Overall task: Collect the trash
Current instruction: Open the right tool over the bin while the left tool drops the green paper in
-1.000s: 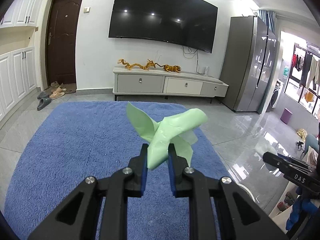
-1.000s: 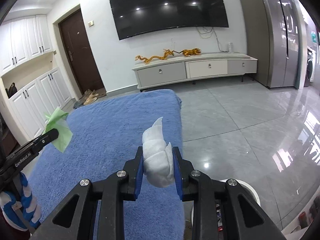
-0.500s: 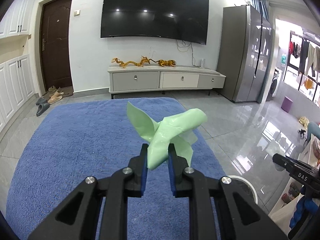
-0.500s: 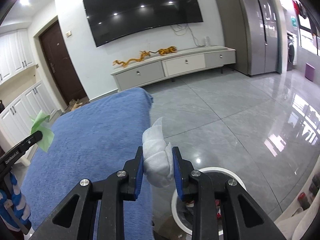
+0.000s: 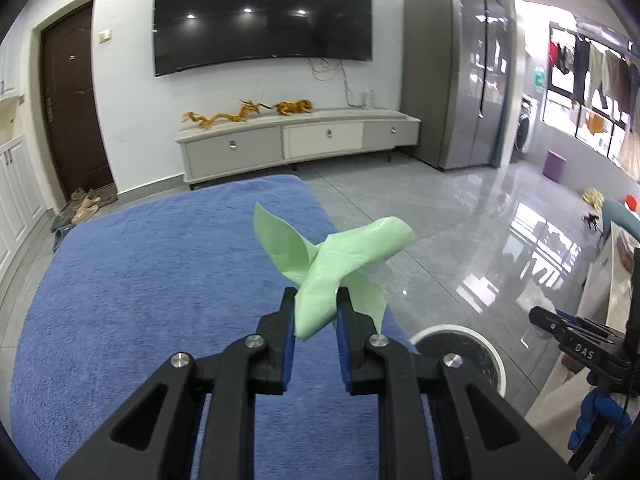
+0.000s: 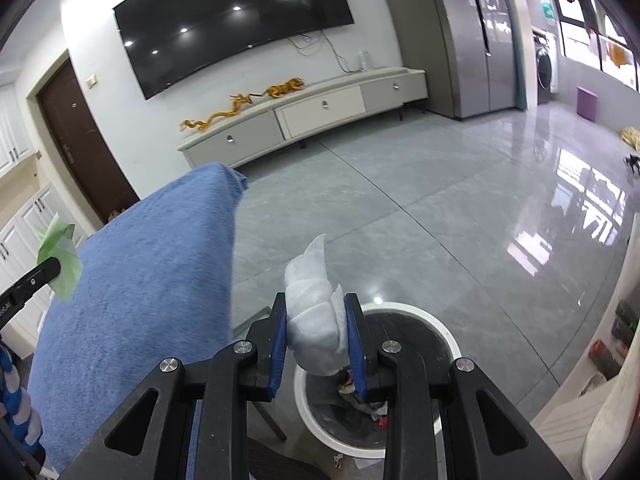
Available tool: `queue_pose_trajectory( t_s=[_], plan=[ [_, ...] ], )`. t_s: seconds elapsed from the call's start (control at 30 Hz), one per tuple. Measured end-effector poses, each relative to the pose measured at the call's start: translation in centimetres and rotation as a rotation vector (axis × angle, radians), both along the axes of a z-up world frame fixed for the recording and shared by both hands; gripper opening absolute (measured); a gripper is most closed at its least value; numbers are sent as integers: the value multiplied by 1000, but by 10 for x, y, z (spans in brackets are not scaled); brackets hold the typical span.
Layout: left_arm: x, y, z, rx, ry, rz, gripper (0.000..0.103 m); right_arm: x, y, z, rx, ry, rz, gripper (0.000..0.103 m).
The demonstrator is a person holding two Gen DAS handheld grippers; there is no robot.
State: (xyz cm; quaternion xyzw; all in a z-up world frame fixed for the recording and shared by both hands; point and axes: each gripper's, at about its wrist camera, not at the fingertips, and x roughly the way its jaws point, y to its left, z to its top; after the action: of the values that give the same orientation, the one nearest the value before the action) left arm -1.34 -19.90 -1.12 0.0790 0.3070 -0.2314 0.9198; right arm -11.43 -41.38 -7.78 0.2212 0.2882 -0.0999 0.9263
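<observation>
My left gripper (image 5: 316, 304) is shut on a crumpled green plastic scrap (image 5: 340, 256), held above the right part of the blue-covered table (image 5: 140, 280). My right gripper (image 6: 316, 312) is shut on a wad of white tissue (image 6: 314, 308), held over the white-rimmed trash bin (image 6: 440, 328) on the floor beside the table. The bin holds some litter. The bin also shows in the left wrist view (image 5: 480, 344). The left gripper with the green scrap (image 6: 60, 256) shows at the left edge of the right wrist view.
The blue cloth (image 6: 152, 272) covers the table up to its right edge. Grey glossy floor tiles (image 6: 440, 200) lie beyond. A TV cabinet (image 5: 296, 144) stands at the far wall, a fridge (image 5: 452, 92) to its right. Pale furniture (image 6: 592, 400) stands right of the bin.
Both grippers have swung to the right, off the table. The right gripper now hangs over the bin with the tissue. Both holds are unchanged.
</observation>
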Motion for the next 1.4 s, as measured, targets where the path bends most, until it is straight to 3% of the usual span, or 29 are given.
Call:
queue_pose_trajectory(
  t_s=[0.3,0.67,0.87,0.93,1.07,1.4],
  plan=[
    [-7,-60,-19,50,54,-118,17,-3,-27,-28,56,48,-32,25],
    [7,-133,-55,43,263,-301,19,-2,-52,-72,138,129,-51,25],
    [16,-160,-73,44,346,-343,20,0,-65,-97,187,178,-65,27],
    [18,-165,-78,42,365,-353,24,1,-67,-102,204,188,-65,28],
    [22,-173,-86,20,411,-360,46,3,-69,-114,233,209,-68,34],
    [20,-167,-86,18,393,-337,48,-3,-73,-114,230,223,-100,46]
  ],
)
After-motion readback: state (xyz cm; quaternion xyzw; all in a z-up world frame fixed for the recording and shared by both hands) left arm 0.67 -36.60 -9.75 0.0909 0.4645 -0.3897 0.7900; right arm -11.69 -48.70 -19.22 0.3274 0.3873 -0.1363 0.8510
